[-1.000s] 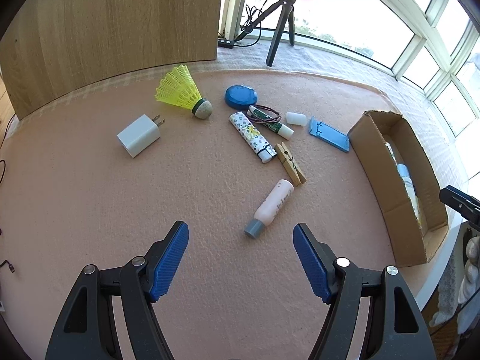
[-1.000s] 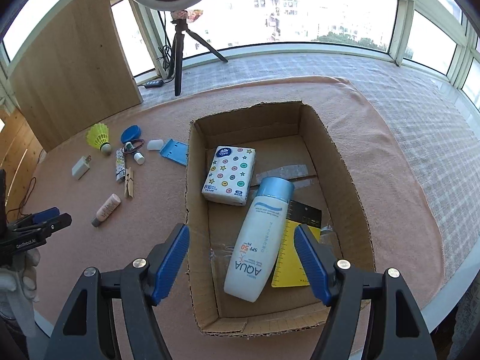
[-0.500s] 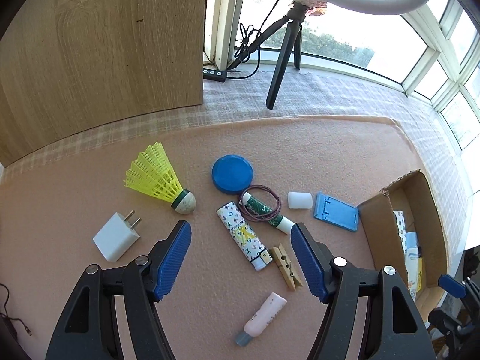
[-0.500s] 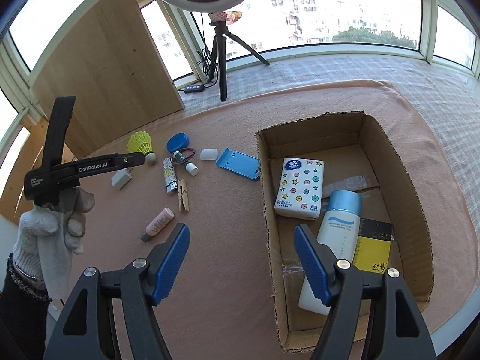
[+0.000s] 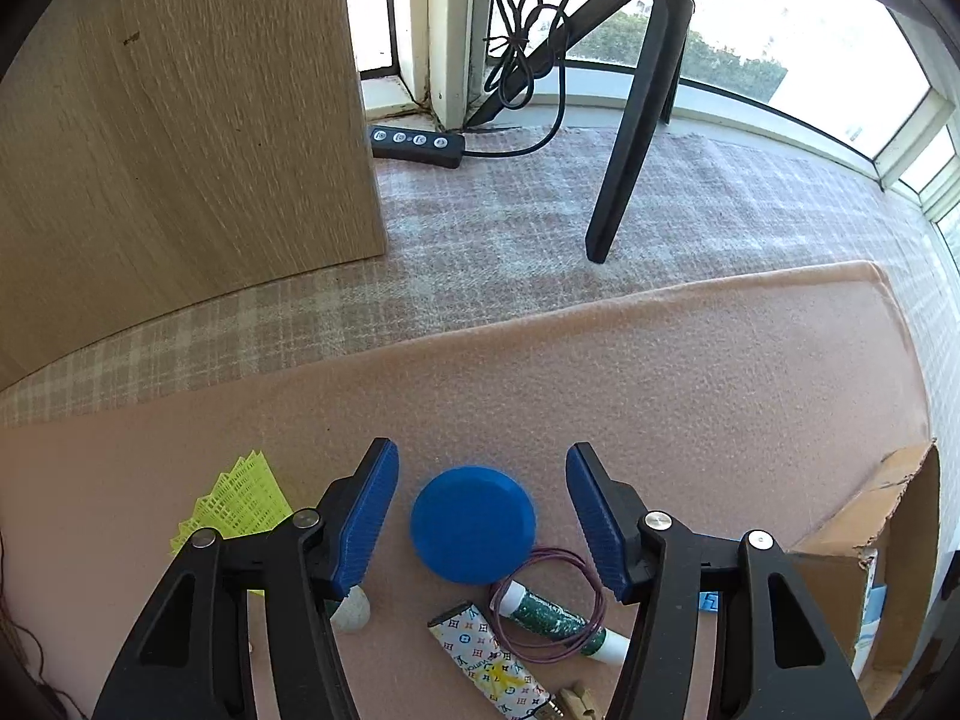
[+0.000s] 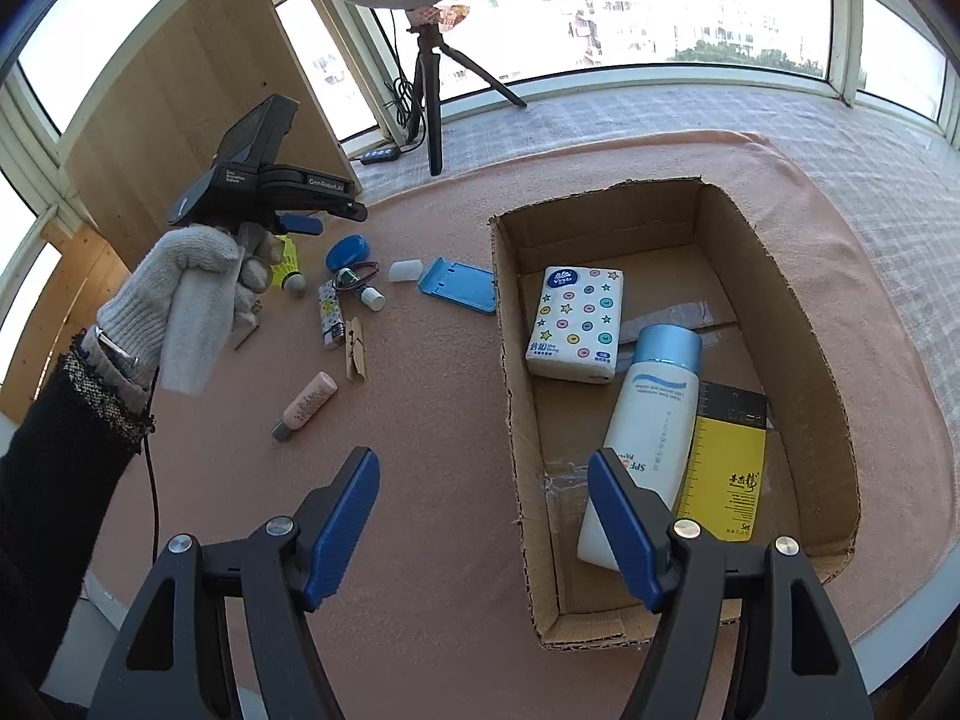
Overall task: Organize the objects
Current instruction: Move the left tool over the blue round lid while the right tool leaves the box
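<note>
The blue round lid (image 5: pixel 473 533) is framed between the spread jaws of the left gripper (image 5: pixel 477 495) (nothing held yet), and the purple hair tie (image 5: pixel 549 609) just behind it could be snagged if closure is made too low.

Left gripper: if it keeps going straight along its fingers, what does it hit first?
Most likely the round blue plastic lid: it lies centred between the open left gripper fingers. Height above it is unclear.

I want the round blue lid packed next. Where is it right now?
In the left wrist view, the blue lid lies on the pink mat between the open left gripper's fingers, beside the yellow shuttlecock.
</note>
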Demonstrator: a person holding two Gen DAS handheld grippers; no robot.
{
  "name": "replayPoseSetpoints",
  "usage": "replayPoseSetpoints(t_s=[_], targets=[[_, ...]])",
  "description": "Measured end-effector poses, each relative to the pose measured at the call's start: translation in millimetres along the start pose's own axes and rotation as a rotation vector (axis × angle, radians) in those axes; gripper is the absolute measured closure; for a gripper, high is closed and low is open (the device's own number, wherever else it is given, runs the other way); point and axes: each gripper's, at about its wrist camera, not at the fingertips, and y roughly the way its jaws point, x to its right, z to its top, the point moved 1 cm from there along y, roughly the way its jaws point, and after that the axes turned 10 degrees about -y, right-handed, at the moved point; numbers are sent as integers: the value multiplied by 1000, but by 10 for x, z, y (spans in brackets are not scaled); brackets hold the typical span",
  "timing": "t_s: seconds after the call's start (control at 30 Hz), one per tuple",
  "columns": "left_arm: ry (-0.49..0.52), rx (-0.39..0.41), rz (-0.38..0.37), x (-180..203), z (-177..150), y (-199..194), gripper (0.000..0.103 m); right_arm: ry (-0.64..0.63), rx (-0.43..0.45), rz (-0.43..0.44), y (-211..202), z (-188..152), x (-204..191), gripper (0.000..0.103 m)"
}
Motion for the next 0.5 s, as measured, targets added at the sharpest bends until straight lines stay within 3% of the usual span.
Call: replayPoseSetpoints(t_s=[0.17, 0.23, 0.5], targets=[[-11, -49, -2, -22, 42, 195, 43, 21, -6, -3, 7, -51, 87, 35], [-4, -62, 3, -24, 20, 235, 49, 26, -5, -3, 4, -55, 107, 35], [53, -69, 5, -15, -133, 224, 53, 5, -2, 6, 34, -11, 36, 35]])
